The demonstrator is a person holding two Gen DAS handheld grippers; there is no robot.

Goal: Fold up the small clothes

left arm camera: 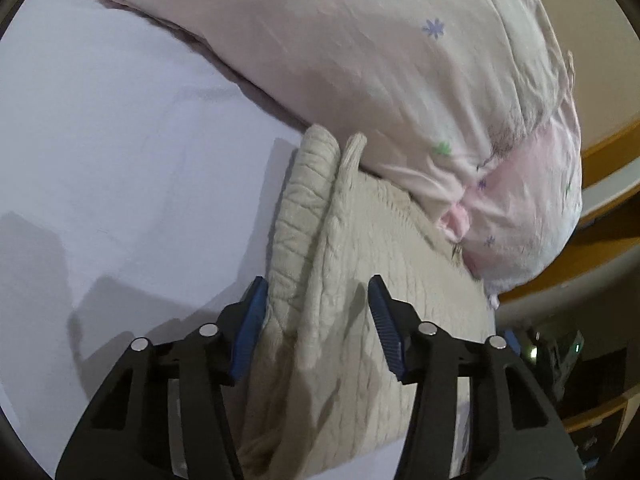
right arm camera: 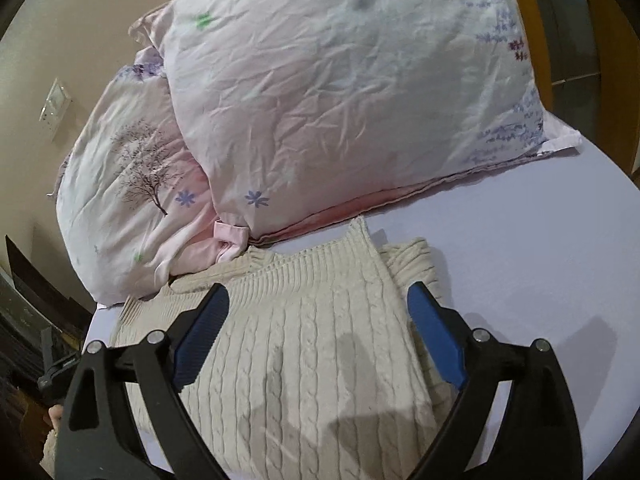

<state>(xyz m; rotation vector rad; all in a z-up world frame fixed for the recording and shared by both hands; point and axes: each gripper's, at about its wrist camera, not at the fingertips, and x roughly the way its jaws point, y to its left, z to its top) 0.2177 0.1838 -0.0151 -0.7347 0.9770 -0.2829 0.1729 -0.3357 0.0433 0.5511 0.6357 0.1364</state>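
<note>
A cream cable-knit sweater lies on the lilac bed sheet, with a folded-in sleeve along its left side in the left wrist view. My left gripper is open just above it, its jaws straddling the sleeve fold. In the right wrist view the sweater lies flat with its ribbed collar toward the pillows. My right gripper is open wide and hovers over the sweater's body, holding nothing.
Two pink floral pillows are stacked at the head of the bed, touching the sweater's top edge; they also show in the left wrist view. A wooden bed frame and dark clutter lie beyond the bed's edge.
</note>
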